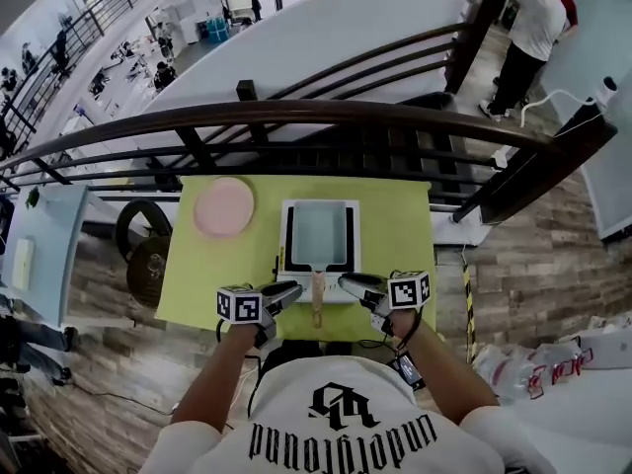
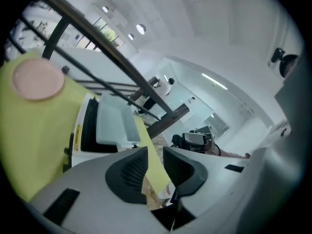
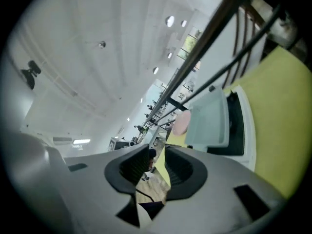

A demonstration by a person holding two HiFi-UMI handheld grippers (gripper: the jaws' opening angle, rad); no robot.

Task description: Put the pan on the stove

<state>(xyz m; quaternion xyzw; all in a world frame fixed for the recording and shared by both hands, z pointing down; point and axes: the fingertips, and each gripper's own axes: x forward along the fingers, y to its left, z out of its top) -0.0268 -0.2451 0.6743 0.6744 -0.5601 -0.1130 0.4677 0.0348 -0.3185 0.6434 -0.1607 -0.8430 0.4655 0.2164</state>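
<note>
Hovering by the surface's near edge, held left tool and right tool apart, empty, flanking handle of pan on stove.

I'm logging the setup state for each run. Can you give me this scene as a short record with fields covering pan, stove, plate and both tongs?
pan: pale, rectangular, sitting on the stove
handle: wooden, points toward the person
stove: white, on the yellow-green table
plate: pink, left of the stove
left tongs: open, nothing between them, left of the handle
right tongs: open, nothing between them, right of the handle
</note>
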